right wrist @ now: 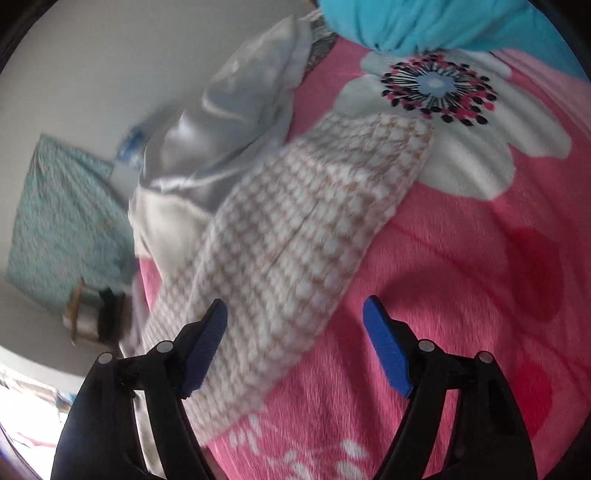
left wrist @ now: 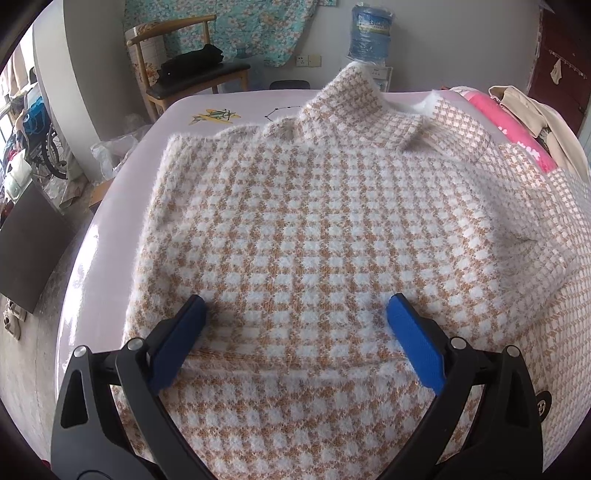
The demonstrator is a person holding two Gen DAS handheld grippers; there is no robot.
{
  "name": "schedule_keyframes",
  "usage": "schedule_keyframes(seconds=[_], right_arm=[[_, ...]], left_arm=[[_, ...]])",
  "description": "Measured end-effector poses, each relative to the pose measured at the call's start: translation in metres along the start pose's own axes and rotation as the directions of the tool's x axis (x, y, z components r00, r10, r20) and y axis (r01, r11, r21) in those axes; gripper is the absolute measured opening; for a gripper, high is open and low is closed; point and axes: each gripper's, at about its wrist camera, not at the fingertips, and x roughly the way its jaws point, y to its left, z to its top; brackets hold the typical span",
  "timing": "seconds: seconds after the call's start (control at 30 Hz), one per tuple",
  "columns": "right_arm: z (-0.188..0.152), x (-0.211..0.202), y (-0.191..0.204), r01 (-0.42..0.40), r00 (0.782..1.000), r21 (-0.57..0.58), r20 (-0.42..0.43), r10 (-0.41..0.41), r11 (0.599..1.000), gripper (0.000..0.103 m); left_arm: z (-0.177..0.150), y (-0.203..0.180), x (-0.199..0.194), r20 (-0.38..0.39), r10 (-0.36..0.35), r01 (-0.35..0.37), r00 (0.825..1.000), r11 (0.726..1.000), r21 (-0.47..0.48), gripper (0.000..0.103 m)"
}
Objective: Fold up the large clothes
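Observation:
A fuzzy white-and-tan checked sweater (left wrist: 314, 229) lies spread flat on a pale table (left wrist: 103, 236), collar at the far side. My left gripper (left wrist: 295, 314) is open just above the sweater's near body, blue pads apart, holding nothing. In the right wrist view, one sleeve of the sweater (right wrist: 295, 229) stretches over a pink flowered blanket (right wrist: 461, 277). My right gripper (right wrist: 295, 314) is open, hovering over the sleeve's near part and the blanket, holding nothing. The view is motion-blurred.
A wooden chair (left wrist: 184, 70) with a black item and a water bottle (left wrist: 369, 33) stand beyond the table. A beige garment (left wrist: 532, 122) and pink blanket (left wrist: 517, 136) lie at the right. A grey-white garment (right wrist: 221, 140) and blue cloth (right wrist: 424, 22) lie near the sleeve.

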Motion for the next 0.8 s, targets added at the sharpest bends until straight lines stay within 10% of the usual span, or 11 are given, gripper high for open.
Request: schedule_keyframes(seconds=[0.33,0.57,0.8], right_arm=[[0.022,0.015,-0.025,-0.019,0.998,0.118,0.054,0.013,0.993,0.014],[0.017,-0.038,0.030,0.015,0.989,-0.095,0.146,-0.001,0.995,0.009],[-0.023,-0.105,0.158,0.020,0.966,-0.413,0.244,0.089,0.910,0.009]], left_arm=[[0.000,0.000,0.000,0.004,0.000,0.000,1.000,1.000,-0.001,0.096],[0.000,0.001,0.000,0.004,-0.002,0.002,1.000,1.000,-0.001,0.096],[0.002,0.002,-0.001,0.003,-0.009,0.009,1.000,1.000,-0.011,0.096]])
